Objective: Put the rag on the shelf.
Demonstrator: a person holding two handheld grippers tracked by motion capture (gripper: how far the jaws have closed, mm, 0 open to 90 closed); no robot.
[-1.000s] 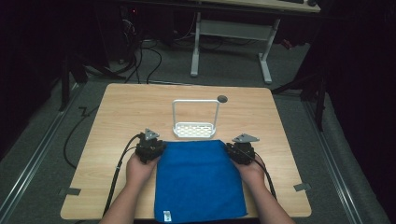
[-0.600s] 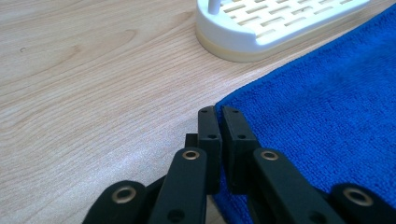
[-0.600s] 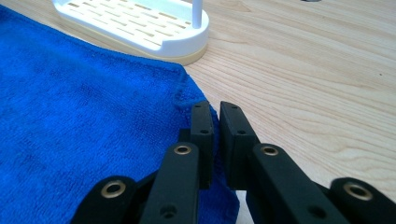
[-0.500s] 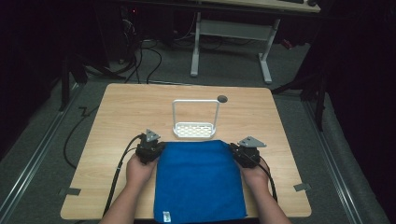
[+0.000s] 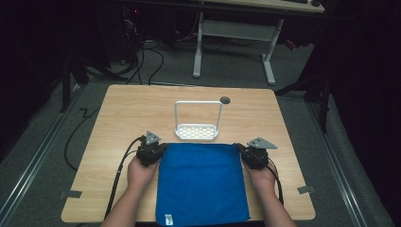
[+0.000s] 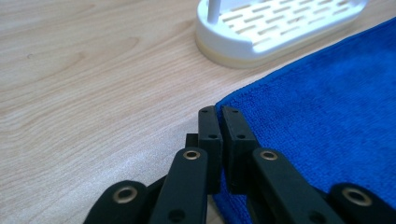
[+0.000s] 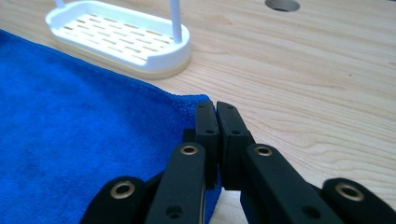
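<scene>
Cloth (image 5: 202, 182) is spread flat at the table's (image 5: 127, 109) near edge — its far corners are clamped by the left hand-held gripper (image 5: 158, 150) and the right hand-held gripper (image 5: 240, 150), just closed; rack (image 5: 197, 131) just beyond.

Dark lab: cables (image 5: 142, 56), bare desk frame (image 5: 236, 33)

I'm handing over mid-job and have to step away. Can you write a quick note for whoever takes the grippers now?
Left gripper: jaws shut on the far left corner of the blue cloth.
Right gripper: jaws shut on the far right corner.
Cloth lies flat on the table, its near edge hanging over the front; the white rack stands just beyond it.
Done: both corners gripped.
Left: probably lifting and folding; the cloth is not yet raised.
</scene>
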